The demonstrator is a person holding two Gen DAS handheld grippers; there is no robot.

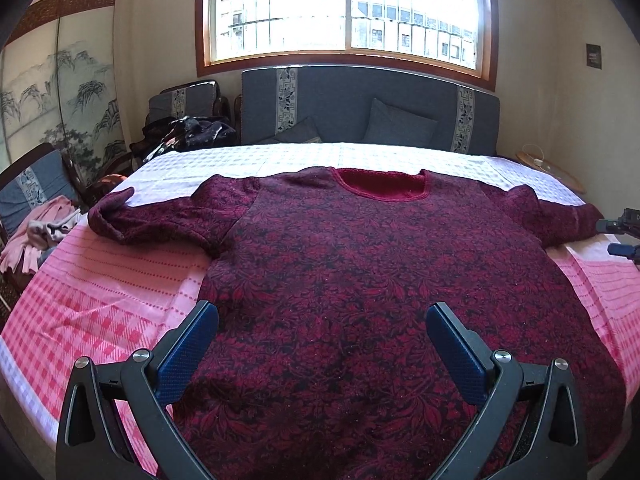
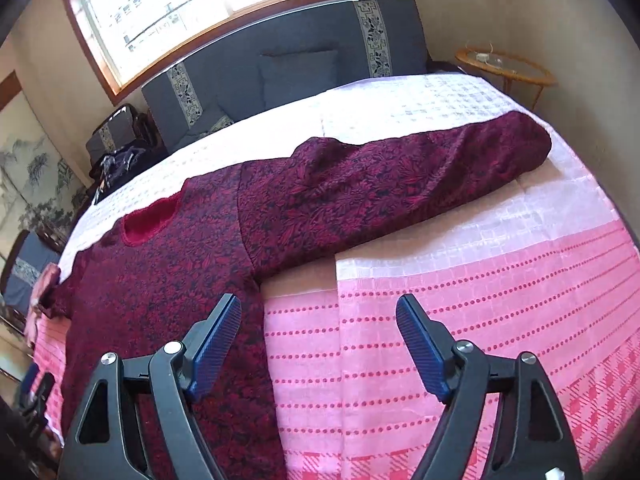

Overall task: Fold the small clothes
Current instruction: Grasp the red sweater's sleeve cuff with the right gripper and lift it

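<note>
A dark red floral sweater [image 1: 360,272] lies flat and face up on the pink and white bedspread [image 1: 120,280], with both sleeves spread out. My left gripper [image 1: 322,310] is open and empty above the sweater's lower body. My right gripper [image 2: 318,304] is open and empty over the sweater's right side edge, below the right sleeve [image 2: 400,184]. The sweater's body [image 2: 160,280] fills the left of the right wrist view. The right gripper's fingers [image 1: 618,236] show at the far right of the left wrist view, by the right cuff.
A grey headboard [image 1: 360,104] with cushions stands under the window. A chair with pink clothes [image 1: 44,228] is on the left, and dark clothes [image 1: 188,132] lie on another chair. A round glass side table [image 2: 504,68] stands at the bed's right.
</note>
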